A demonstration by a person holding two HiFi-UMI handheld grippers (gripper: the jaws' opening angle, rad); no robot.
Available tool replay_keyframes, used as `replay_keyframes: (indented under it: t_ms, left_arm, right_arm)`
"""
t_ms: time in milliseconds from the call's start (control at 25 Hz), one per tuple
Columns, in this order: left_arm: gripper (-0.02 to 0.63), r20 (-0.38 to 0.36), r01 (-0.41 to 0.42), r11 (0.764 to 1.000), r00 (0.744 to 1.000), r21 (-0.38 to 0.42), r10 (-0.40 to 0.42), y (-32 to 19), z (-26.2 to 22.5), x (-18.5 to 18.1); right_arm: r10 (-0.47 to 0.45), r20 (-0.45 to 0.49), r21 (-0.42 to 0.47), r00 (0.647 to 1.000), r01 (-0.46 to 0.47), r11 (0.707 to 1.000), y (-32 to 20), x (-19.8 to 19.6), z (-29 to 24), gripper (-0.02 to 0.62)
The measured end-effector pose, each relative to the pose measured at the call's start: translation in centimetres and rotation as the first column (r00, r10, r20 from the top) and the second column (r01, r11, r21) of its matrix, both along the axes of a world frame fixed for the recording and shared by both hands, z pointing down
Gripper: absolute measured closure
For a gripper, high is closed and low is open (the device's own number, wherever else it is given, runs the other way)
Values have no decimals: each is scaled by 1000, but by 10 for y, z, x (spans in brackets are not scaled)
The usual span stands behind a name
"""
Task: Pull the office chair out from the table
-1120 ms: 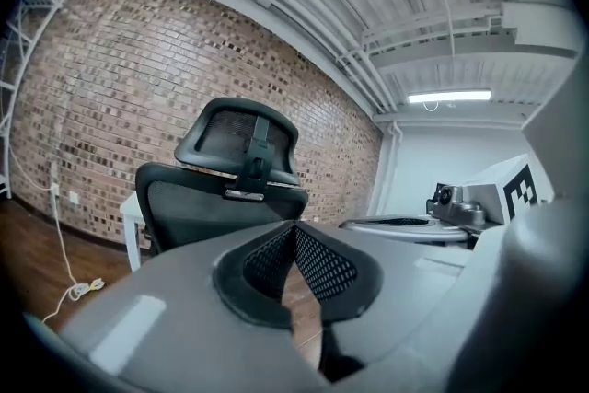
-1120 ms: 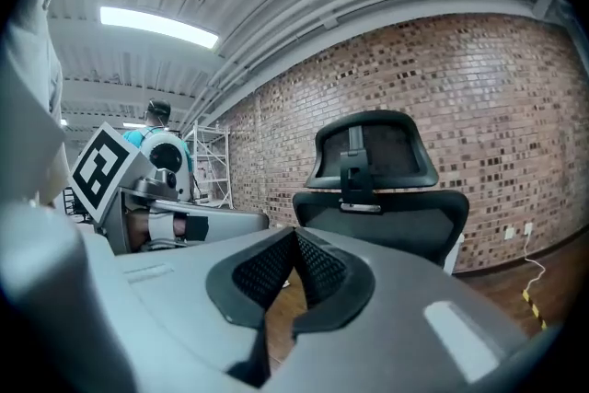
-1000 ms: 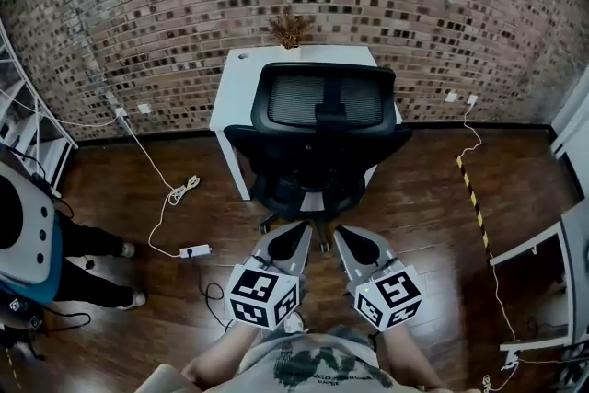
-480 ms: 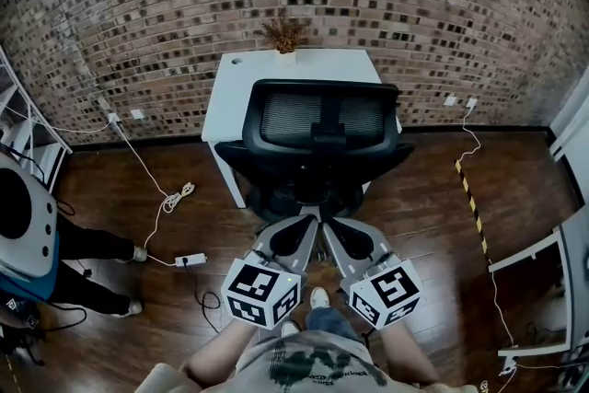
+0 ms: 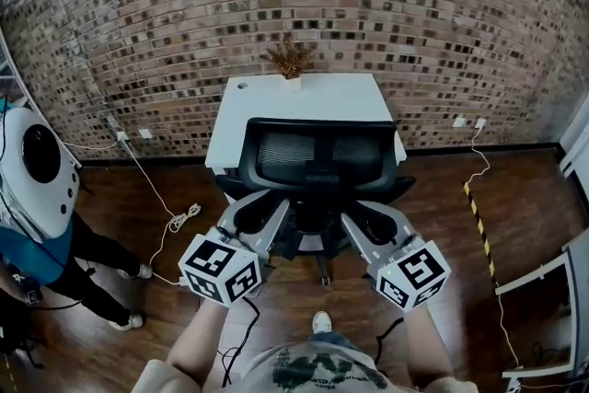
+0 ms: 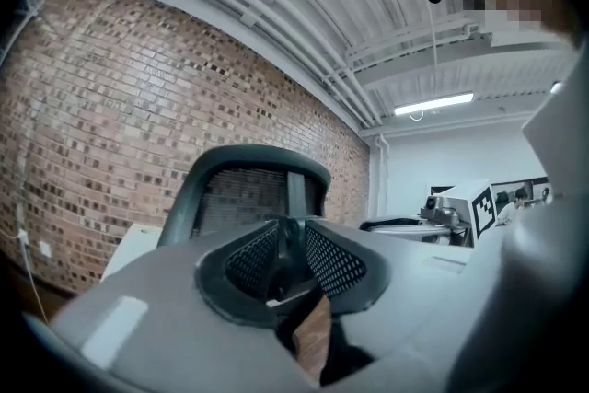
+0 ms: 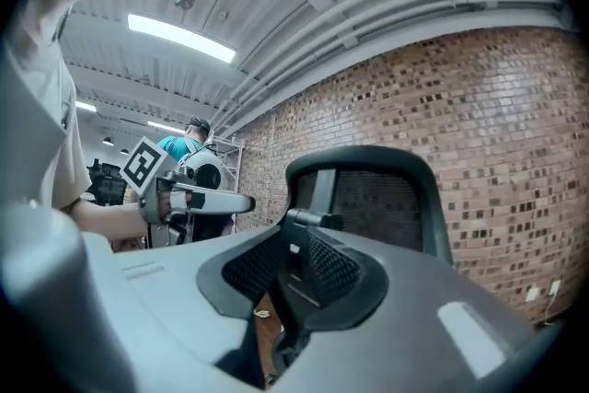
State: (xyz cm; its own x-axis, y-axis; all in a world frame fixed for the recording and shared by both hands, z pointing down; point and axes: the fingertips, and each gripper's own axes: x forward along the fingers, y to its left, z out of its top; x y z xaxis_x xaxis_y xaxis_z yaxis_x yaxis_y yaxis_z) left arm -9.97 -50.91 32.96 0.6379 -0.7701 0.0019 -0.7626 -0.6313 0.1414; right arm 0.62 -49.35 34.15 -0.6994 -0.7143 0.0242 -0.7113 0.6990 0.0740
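The black office chair [image 5: 317, 156] with a mesh back stands tucked against the white table [image 5: 276, 101], its back towards me. My left gripper [image 5: 262, 209] reaches toward the chair's left armrest, and my right gripper [image 5: 361, 218] toward its right armrest; neither touches the chair. Both sets of jaws have just been opening and stand slightly apart with nothing between them. In the left gripper view the chair's back [image 6: 244, 189] rises beyond the left gripper [image 6: 293, 239]. In the right gripper view the backrest [image 7: 382, 198] shows past the right gripper [image 7: 299, 264].
A dried plant [image 5: 290, 60] sits at the table's far edge against the brick wall. A white cable and power strip [image 5: 175, 221] lie on the wood floor at left, near a person in teal [image 5: 41, 244]. Striped floor tape [image 5: 479, 225] and a white frame [image 5: 543, 267] are at right.
Both grippers, side by side and shut low in front of me before, have risen, spread apart and moved toward the chair's sides. Their jaws have parted a little.
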Motion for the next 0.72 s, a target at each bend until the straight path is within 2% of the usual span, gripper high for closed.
replay_keyframes:
  t_ms: [120,240,480,600,720]
  left_arm:
    - [504,32,41,998,999,44,-42,-25,-13,-26]
    - [451,55,67,995,996,69,-71,-49,-19,-46]
    - [397,103,83,995,991,61,-89,-92,-15,-79]
    - [360,114,40,998,992,42,-45,-112,-8,-84]
    - [287,152,-66,997,987,33,61,-122,-4,-74]
  right_arm:
    - [21,-7,41,1000,-21,999,-21,20,-12,494]
    - [38,-17,60,999,-37,997,-42,40,-19,480]
    - [68,-31,64,997,-66,996,-84,74,-25,434]
    - [74,-44,51,996,-72,996,-106,88,-22,402]
    - [58,-87,33,995,-55,998,-127,96,-17,361]
